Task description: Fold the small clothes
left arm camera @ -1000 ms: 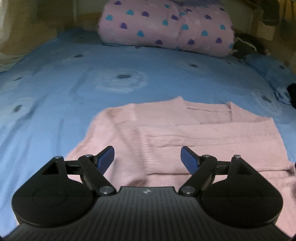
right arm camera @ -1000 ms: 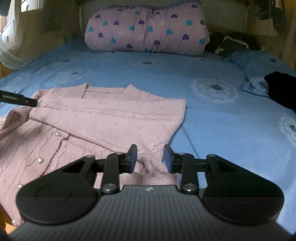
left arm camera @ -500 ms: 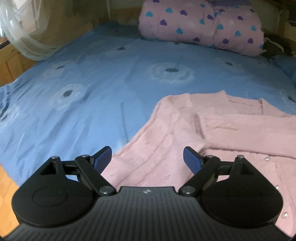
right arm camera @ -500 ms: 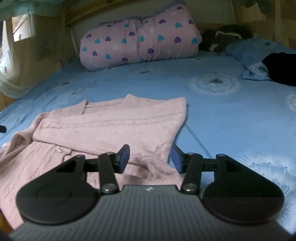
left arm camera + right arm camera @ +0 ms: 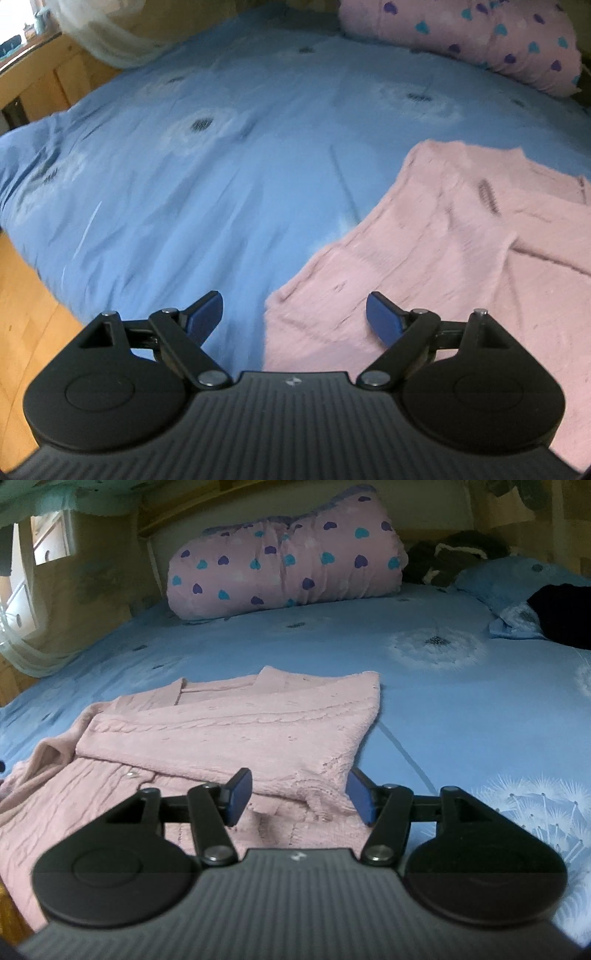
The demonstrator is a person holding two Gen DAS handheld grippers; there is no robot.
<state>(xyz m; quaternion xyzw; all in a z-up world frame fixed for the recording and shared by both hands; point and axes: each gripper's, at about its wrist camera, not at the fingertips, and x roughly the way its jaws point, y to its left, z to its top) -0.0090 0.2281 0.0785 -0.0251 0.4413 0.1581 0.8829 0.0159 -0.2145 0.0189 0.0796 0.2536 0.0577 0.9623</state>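
Note:
A pink knitted cardigan (image 5: 229, 746) lies on the blue bedsheet (image 5: 424, 709), one sleeve folded across its chest. In the left wrist view the cardigan (image 5: 443, 251) fills the right side. My left gripper (image 5: 293, 317) hangs open over the garment's left edge, its right fingertip above the knit, its left one above bare sheet. My right gripper (image 5: 299, 794) sits at the folded sleeve's cuff; its jaws are opening, and a bump of knit lies between the pads without being pressed.
A rolled pink blanket with hearts (image 5: 288, 554) lies at the head of the bed. A blue pillow with a dark garment (image 5: 565, 613) is at the right. The bed's left edge drops to a wooden floor (image 5: 26, 302). White netting (image 5: 107, 40) hangs at the far left.
My left gripper has swung left, from over the cardigan's middle to its left edge. My right gripper has widened and let go of the sleeve cuff.

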